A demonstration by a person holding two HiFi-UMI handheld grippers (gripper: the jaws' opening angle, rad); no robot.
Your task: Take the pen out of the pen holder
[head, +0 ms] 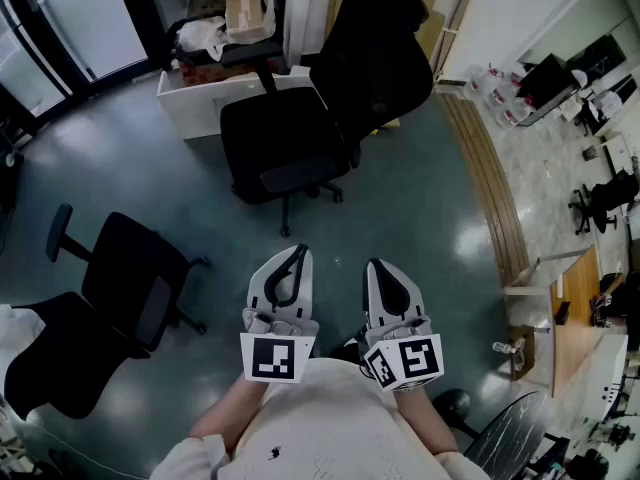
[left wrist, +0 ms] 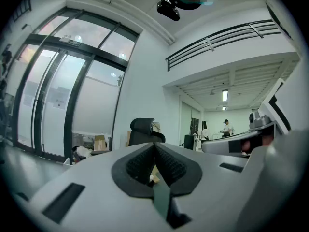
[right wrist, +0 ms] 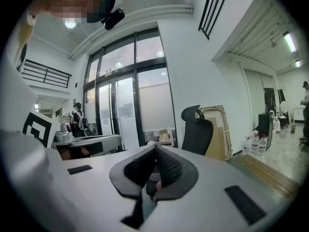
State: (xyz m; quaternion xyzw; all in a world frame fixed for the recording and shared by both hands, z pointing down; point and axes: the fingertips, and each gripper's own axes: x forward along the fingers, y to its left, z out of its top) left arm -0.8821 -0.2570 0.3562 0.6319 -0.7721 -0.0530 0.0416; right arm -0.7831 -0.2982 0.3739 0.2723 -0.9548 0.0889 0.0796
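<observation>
Pen & pen holder showed in no view. White two-jaw left gripper [head: 298, 254] and right gripper [head: 373, 265] had jaws pressed together on nothing (side by side). Black office chair [head: 330, 108] stood at 12 o'clock, second black chair [head: 110, 303] at 9.

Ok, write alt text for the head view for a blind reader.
The left gripper and right gripper are held side by side near the person's chest, both shut and empty, above a teal floor. One black office chair stands ahead, a second chair at left.
</observation>
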